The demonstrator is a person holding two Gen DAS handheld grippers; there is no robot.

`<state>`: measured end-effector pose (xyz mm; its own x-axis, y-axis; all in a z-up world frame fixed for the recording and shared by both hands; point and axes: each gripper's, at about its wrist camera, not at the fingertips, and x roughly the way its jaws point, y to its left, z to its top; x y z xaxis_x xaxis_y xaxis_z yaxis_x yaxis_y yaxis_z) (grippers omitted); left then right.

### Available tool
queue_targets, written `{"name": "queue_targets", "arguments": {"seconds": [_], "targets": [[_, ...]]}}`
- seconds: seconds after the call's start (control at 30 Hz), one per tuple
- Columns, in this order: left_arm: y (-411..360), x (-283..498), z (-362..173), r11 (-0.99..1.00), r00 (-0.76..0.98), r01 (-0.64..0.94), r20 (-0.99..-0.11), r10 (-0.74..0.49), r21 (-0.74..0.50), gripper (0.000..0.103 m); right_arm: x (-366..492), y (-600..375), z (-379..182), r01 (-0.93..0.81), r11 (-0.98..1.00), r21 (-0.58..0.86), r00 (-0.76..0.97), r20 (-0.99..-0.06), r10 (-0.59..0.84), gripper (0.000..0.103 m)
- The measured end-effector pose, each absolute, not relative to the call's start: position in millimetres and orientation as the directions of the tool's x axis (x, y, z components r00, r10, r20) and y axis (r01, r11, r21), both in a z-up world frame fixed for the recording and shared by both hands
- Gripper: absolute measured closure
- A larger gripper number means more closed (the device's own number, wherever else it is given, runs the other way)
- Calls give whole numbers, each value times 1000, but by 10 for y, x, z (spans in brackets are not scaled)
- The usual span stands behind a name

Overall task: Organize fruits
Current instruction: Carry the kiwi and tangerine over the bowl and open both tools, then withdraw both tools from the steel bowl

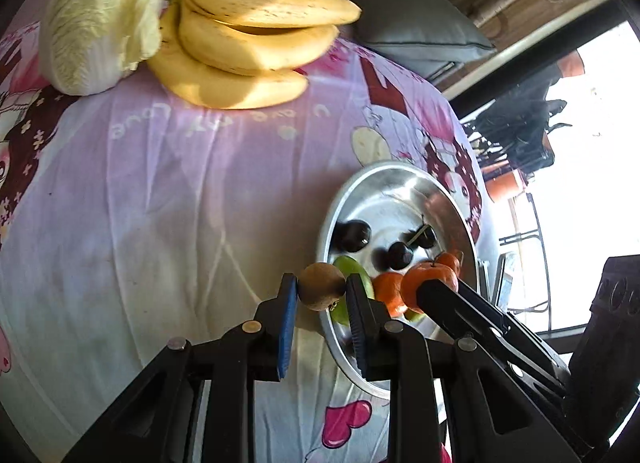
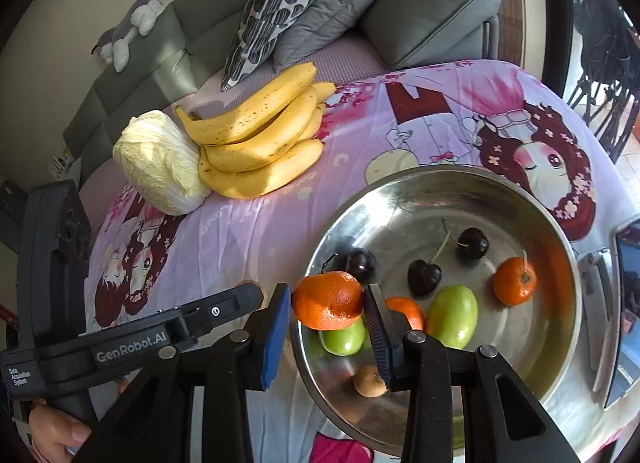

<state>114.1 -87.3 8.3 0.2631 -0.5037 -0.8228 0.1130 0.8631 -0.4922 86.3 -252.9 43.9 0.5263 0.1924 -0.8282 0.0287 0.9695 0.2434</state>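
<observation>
My left gripper [image 1: 321, 286] is shut on a small brown round fruit [image 1: 321, 285] at the near rim of the steel bowl [image 1: 404, 183]. My right gripper [image 2: 328, 301] is shut on an orange mandarin [image 2: 328, 300], held over the bowl's [image 2: 460, 187] left rim. In the bowl lie dark cherries [image 2: 424, 277], green fruits [image 2: 453, 316], mandarins [image 2: 514, 281] and a small brown fruit [image 2: 369, 382]. The left gripper's body [image 2: 140, 339] shows at the left of the right wrist view; the right gripper's finger [image 1: 460, 303] shows beside the mandarin [image 1: 428, 279] in the left wrist view.
A bunch of bananas [image 2: 260, 139] and a pale cabbage [image 2: 160, 163] lie on the far side of the pink printed tablecloth [image 2: 248, 231]. Grey sofa cushions [image 2: 424, 11] stand behind the table. A phone-like object [image 2: 624, 303] lies right of the bowl.
</observation>
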Motion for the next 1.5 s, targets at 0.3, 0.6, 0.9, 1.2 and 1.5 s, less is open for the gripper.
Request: {"name": "queue_targets", "arguments": {"seconds": [0.3, 0.6, 0.9, 1.2, 1.5], "targets": [[-1245, 1015, 14, 865, 204, 202, -845, -495, -458, 77, 627, -2869, 188, 113, 975, 189, 464, -878, 117, 63], [-1352, 981, -106, 871, 164, 206, -862, -479, -445, 77, 550, -2952, 9, 135, 977, 165, 413, -906, 96, 63], [-1282, 846, -101, 868, 167, 177, -855, -492, -464, 62, 509, -2944, 63, 136, 982, 130, 416, -907, 62, 43], [-791, 433, 17, 980, 361, 47, -912, -197, -193, 23, 343, -2759, 181, 78, 995, 68, 432, -902, 27, 29], [-445, 208, -89, 999, 379, -36, -925, -22, -38, 11, 235, -2516, 154, 14, 1000, 20, 448, -894, 12, 4]]}}
